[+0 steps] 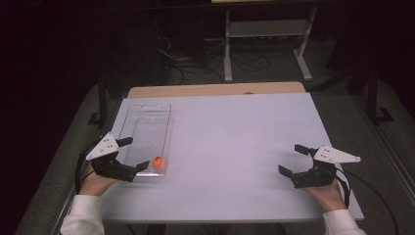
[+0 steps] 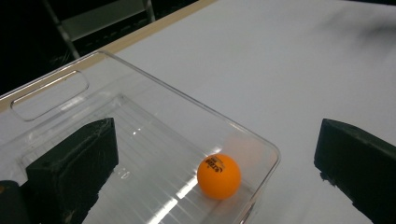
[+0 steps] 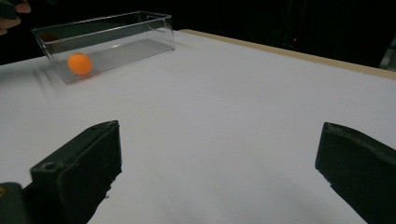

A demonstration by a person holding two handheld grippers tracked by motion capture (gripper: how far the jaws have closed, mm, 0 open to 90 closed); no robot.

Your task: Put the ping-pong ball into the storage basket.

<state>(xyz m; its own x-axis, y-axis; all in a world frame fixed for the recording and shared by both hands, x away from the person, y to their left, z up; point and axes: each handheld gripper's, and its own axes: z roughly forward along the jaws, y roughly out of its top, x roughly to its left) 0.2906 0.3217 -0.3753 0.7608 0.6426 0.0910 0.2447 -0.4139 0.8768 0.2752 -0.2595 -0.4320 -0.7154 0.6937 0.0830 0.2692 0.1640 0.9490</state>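
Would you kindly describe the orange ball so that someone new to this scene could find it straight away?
Start at the white table and go to its left side, where a clear plastic bin lies lengthwise. The orange ball sits inside, in the near corner, just beyond the left gripper. It is small, round and the one brightly coloured thing on the table.

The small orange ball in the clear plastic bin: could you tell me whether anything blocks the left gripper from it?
Only the clear plastic bin's near wall; the left gripper straddles it, above the orange ball.
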